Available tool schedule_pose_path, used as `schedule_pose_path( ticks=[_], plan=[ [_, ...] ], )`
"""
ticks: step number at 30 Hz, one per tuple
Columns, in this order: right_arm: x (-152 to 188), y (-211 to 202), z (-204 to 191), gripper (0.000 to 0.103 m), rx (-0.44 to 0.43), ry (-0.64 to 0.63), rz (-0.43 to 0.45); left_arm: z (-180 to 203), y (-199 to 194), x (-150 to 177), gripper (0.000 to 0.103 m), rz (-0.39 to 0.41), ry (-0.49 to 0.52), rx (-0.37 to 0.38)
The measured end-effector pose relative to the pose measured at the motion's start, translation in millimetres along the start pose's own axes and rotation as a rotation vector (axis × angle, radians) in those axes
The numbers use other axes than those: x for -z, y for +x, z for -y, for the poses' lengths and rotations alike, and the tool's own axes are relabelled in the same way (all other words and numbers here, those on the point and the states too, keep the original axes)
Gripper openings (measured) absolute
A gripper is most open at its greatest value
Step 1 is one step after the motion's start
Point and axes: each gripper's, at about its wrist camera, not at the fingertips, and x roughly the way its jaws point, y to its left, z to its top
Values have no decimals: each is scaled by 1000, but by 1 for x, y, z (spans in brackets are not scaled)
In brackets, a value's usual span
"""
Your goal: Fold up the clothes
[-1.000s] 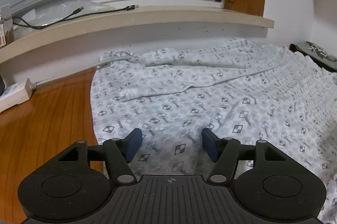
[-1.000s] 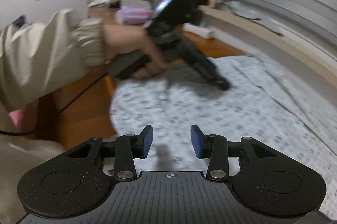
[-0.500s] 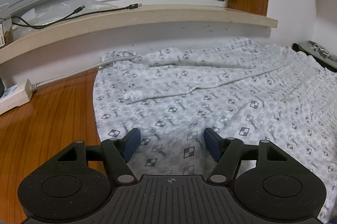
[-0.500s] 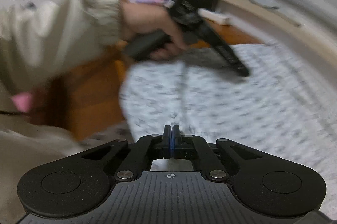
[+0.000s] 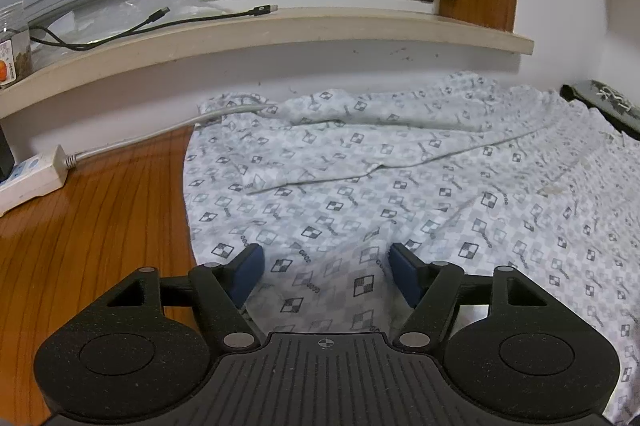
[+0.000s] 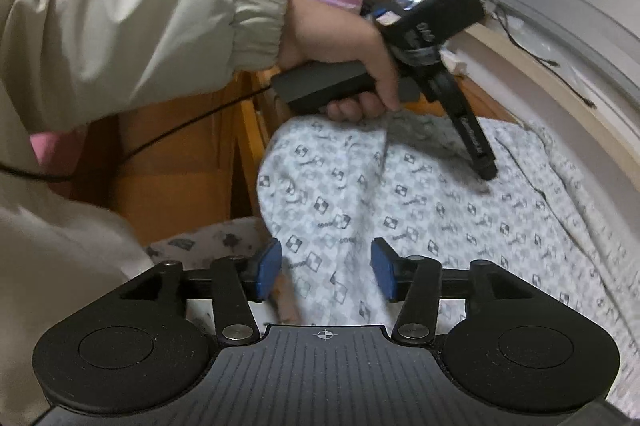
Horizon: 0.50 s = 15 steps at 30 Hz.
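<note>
Here, a white and grey checked garment lies spread across a wooden table, reaching back to the wall under a windowsill. The left gripper hangs low over the cloth's near left edge, its blue pads wide apart with cloth showing between them but not pinched. From the other side, the right gripper sits above the garment's near edge where it droops off the table; its jaws are opening, cloth below them, nothing clamped. The left hand holds its tool ahead.
</note>
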Motion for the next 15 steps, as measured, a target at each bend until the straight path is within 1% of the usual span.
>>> schedule_pose_path(
  ticks=[1,2,3,4,5,7,10,12,13,14,15],
  plan=[
    [1,2,-2,48,6,-14,-9,0,0,0,72,0,0,0],
    [2,4,-3,43,11,-27,-18,0,0,0,72,0,0,0],
    [3,5,-2,35,14,-27,-23,0,0,0,72,-1,0,-1],
    [4,4,1,17,22,-14,-16,0,-1,0,73,-1,-1,-1],
    [4,3,5,3,26,3,-10,-1,-1,0,73,-1,-1,-2],
    [2,-4,17,3,-36,78,-4,-1,-2,0,72,-5,-4,-6],
    [-2,-22,29,3,-173,168,43,-5,-11,-3,73,-18,-21,-25],
    [-3,-28,33,6,-192,184,56,-10,-22,-6,73,-9,-46,-34],
    [-3,-29,36,13,-199,198,62,-12,-28,-7,74,-1,-60,-37],
    [-2,-31,40,32,-206,213,68,-14,-33,-7,75,7,-71,-41],
    [-2,-32,43,45,-207,226,74,-14,-39,-7,76,13,-73,-47]
  ],
)
